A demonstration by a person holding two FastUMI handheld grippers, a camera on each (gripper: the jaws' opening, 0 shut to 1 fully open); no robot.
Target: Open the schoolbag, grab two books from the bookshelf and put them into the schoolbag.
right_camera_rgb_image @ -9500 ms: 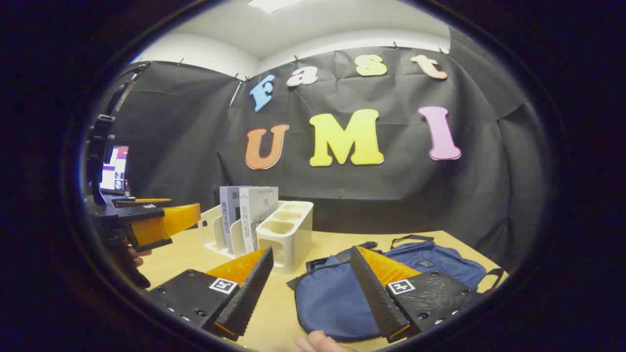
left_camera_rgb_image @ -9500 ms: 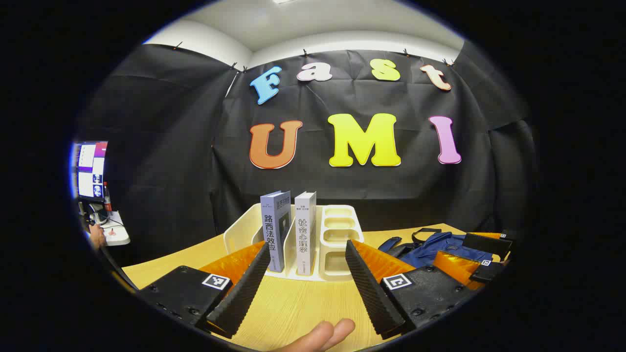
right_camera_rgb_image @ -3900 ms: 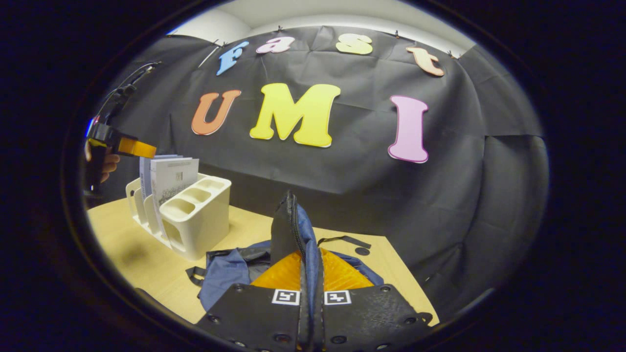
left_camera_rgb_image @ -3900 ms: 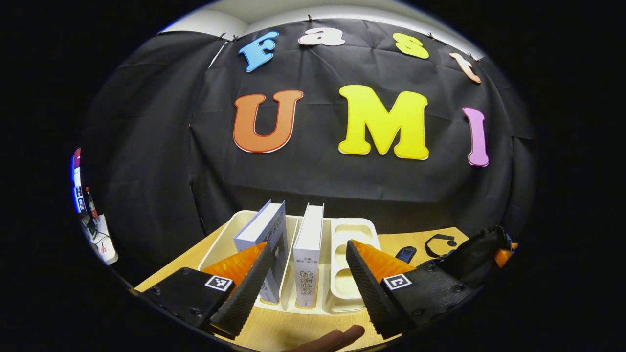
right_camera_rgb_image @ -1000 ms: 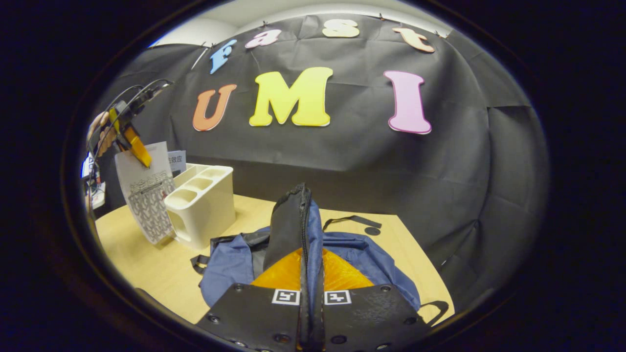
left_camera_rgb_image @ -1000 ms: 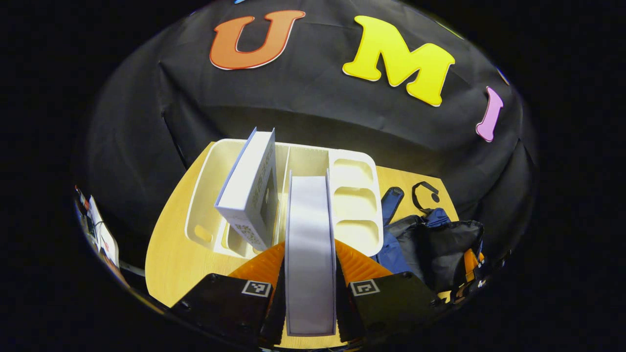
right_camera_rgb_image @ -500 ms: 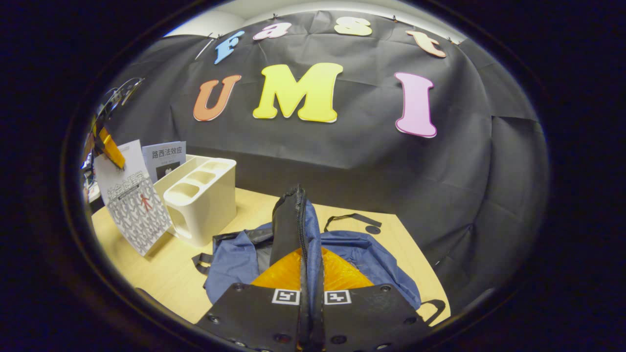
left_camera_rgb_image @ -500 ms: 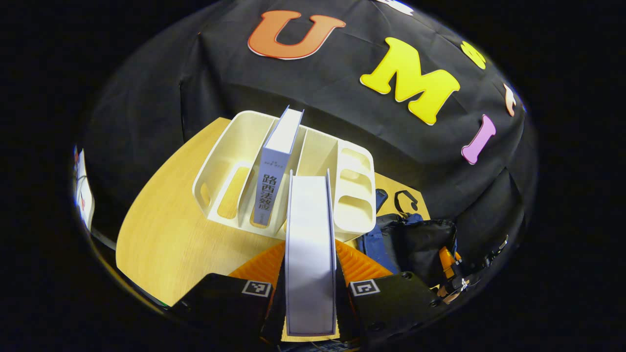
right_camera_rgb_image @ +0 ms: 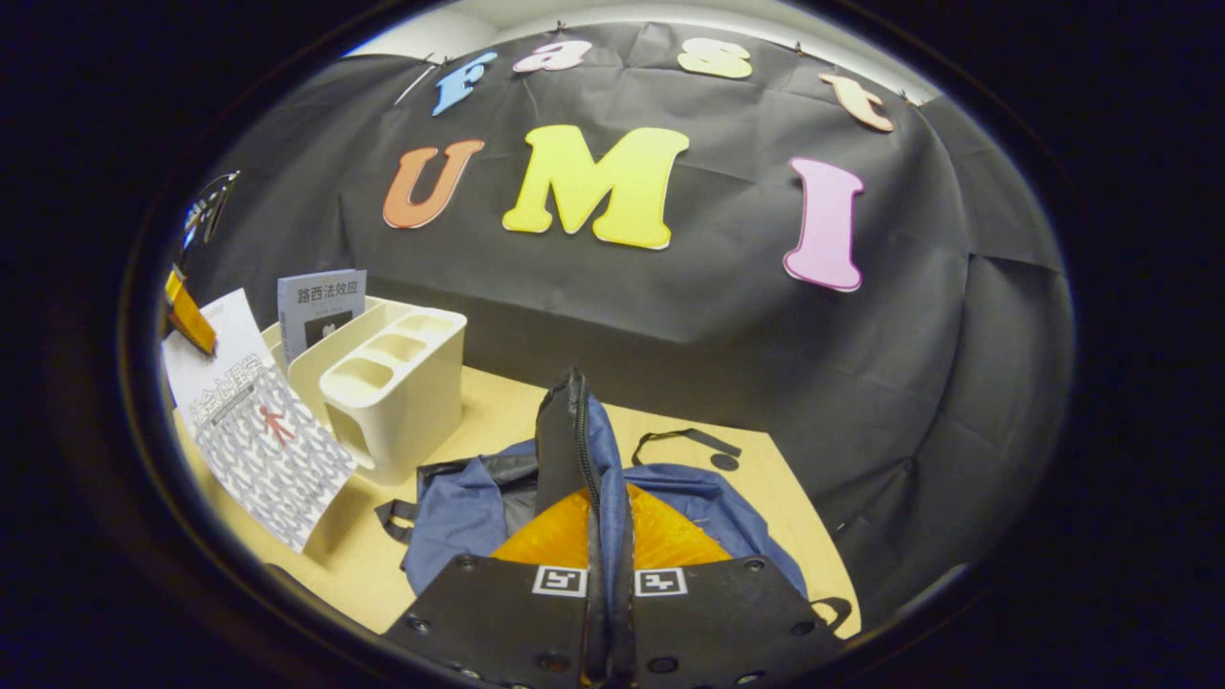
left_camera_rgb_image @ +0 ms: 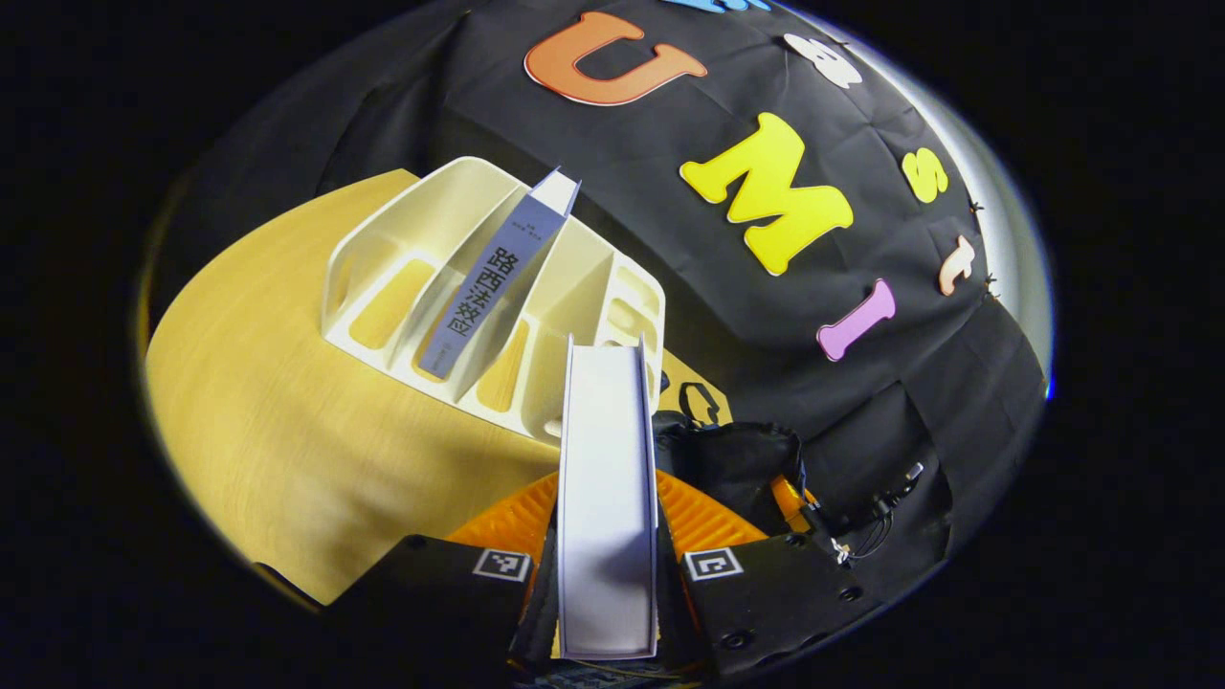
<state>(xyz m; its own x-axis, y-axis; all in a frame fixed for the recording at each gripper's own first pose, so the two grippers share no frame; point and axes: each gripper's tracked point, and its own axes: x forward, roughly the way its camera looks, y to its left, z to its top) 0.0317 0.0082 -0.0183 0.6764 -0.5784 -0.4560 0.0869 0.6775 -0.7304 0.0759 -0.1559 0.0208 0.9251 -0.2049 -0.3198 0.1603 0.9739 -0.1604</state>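
My left gripper (left_camera_rgb_image: 608,493) is shut on a white book (left_camera_rgb_image: 607,431), which it holds tilted in the air over the table between the shelf and the bag. In the right gripper view that book (right_camera_rgb_image: 256,433) hangs left of the cream bookshelf (right_camera_rgb_image: 392,383), with the left gripper (right_camera_rgb_image: 189,321) at its top edge. A grey-blue book (left_camera_rgb_image: 483,287) still leans in the bookshelf (left_camera_rgb_image: 402,239). My right gripper (right_camera_rgb_image: 601,517) is shut on the zipper edge of the blue schoolbag (right_camera_rgb_image: 459,507) and holds the flap up. The bag's dark opening (left_camera_rgb_image: 737,459) lies just right of the held book.
The wooden table (left_camera_rgb_image: 268,431) reaches out to the left of the shelf. The bag's black straps (right_camera_rgb_image: 684,438) lie on the table (right_camera_rgb_image: 766,478) behind it. The black cloth wall stands close behind the shelf and the table's far edge.
My left gripper has swung the white book away from the shelf towards the bag and tilted it more. My right gripper still holds the bag flap up.
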